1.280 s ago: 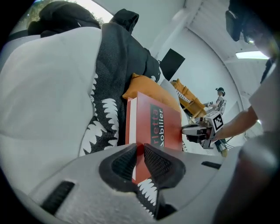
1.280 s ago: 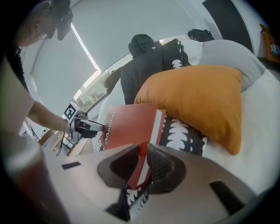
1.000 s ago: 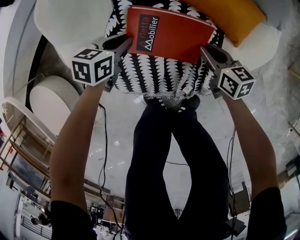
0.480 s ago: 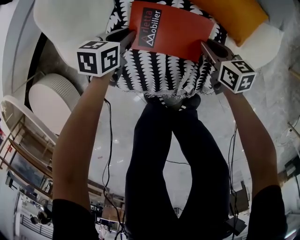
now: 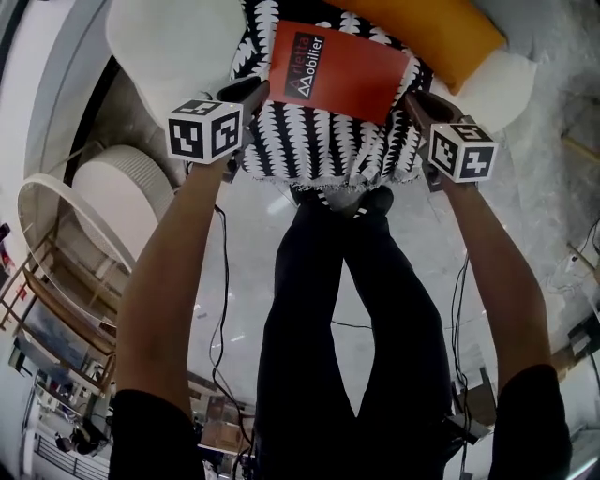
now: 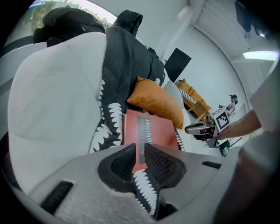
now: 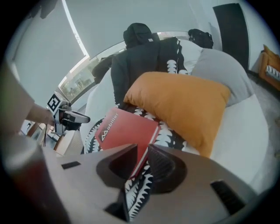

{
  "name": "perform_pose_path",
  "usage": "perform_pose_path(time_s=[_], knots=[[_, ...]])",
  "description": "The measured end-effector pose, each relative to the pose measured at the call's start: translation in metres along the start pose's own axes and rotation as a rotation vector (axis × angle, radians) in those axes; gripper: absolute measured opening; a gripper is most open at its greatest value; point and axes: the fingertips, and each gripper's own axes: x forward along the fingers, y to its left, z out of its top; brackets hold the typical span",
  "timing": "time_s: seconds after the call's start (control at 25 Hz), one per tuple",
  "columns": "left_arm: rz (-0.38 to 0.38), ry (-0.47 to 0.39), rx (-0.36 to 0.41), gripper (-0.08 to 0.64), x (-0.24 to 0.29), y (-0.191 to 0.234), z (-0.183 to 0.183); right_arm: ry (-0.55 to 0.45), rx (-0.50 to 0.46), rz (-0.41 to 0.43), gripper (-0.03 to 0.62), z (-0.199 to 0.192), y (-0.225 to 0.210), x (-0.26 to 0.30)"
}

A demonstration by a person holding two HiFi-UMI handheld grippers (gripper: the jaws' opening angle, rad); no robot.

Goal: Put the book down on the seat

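Head view: red book (image 5: 339, 70) lies flat on the black-and-white patterned throw (image 5: 319, 145) that covers the pale seat (image 5: 169, 47), just below the orange cushion (image 5: 422, 28). Whether its full weight rests on the throw I cannot tell.

Left tongs (image 5: 258, 91): pinching the book's near left corner. In the left gripper view the cover edge sits tight between the ribbed pads.

Right tongs (image 5: 412, 96): jaws have just been opening. The book's right corner is between them, but the pads look slack on it, with a sliver of gap showing in the right gripper view.

Judgement: placing is nearly done and release is under way, one side ahead of the other.

Risks:
- One corner is held and the other freed, so the book could pivot about the left grip and skew or tip off the flat.
- The throw is soft and drapes over the front edge of the seat. A loose book may slide down it toward the floor.
- Pulling either tongs back before the pads clear the cover could drag the book, or snag the throw and shift it.
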Motion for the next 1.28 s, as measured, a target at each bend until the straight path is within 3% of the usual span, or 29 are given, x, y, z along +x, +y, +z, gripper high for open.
perform_pose_path(time_s=[0.16,0.32,0.6,0.76,0.92,1.04,1.28], knots=[[-0.099,-0.109,-0.038,0.061,-0.052,-0.053,0.047,-0.057,-0.073,0.059,0.080,0.050,0.029,-0.056],[-0.216,-0.247,-0.089,0.061,-0.130,-0.133,0.104,-0.141,-0.092,0.131,0.054,0.115,0.083,-0.140],[-0.319,-0.520,-0.025,0.053,-0.314,-0.254,0.220,-0.392,-0.216,0.315,0.038,0.272,0.215,-0.327],[-0.372,-0.661,0.102,0.041,-0.409,-0.313,0.293,-0.566,-0.382,0.381,0.035,0.367,0.276,-0.432],[-0.426,-0.743,0.205,0.032,-0.506,-0.375,0.336,-0.735,-0.504,0.467,0.034,0.427,0.343,-0.550],[-0.475,-0.784,0.297,0.026,-0.562,-0.412,0.361,-0.855,-0.583,0.497,0.032,0.460,0.376,-0.622],[-0.457,-0.915,0.464,0.025,-0.661,-0.458,0.392,-1.001,-0.698,0.502,0.031,0.486,0.419,-0.734]])
